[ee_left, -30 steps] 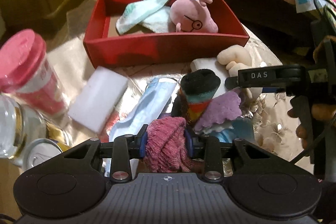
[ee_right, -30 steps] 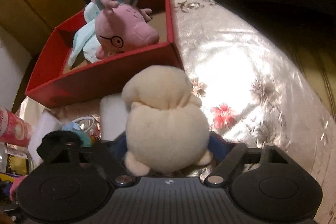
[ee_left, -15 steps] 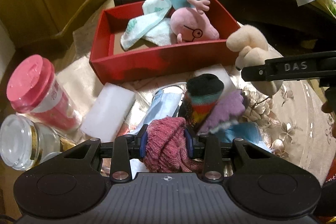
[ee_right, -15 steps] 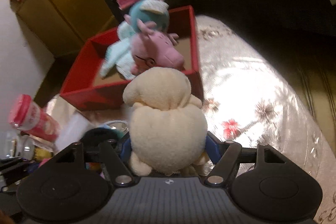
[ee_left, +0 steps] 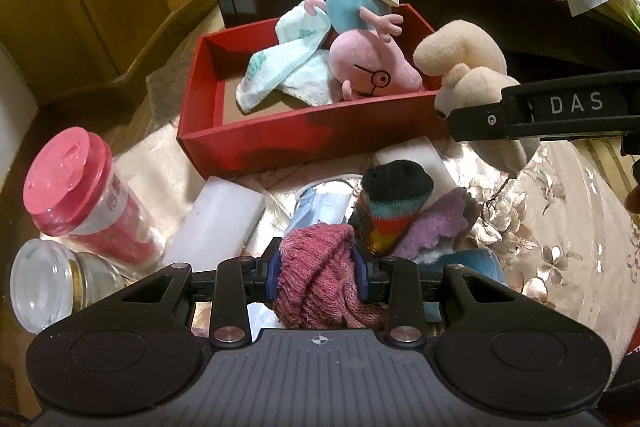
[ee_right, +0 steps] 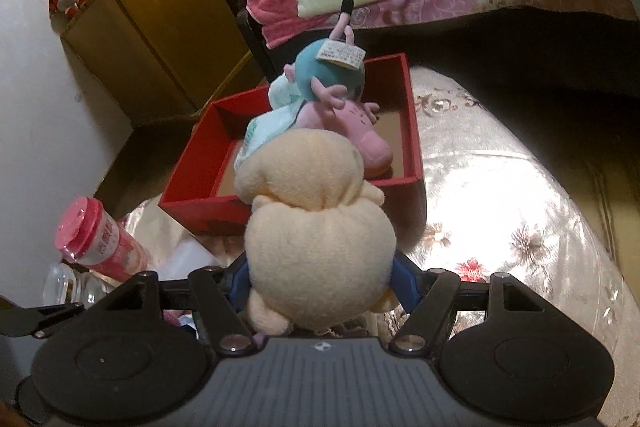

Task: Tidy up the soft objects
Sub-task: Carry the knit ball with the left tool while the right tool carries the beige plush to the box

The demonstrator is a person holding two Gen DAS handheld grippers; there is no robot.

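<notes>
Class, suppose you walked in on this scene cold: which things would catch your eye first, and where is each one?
First, the cream plush toy clamped in the right gripper, held up in front of the red box. Next, the pink pig toy lying inside that box beside a pale cloth. Then the dark pink knitted sock pinched in the left gripper, above a heap of socks and cloths.

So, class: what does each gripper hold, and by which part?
Left gripper: the dark pink knitted cloth, bunched middle. Right gripper: the cream plush toy, lower body.

Two plush toys [ee_left: 372, 67] [ee_left: 472, 75], two white blocks [ee_left: 216, 223] [ee_left: 424, 163], two jars [ee_left: 80, 195] [ee_left: 44, 287], one red box [ee_left: 304, 135].
</notes>
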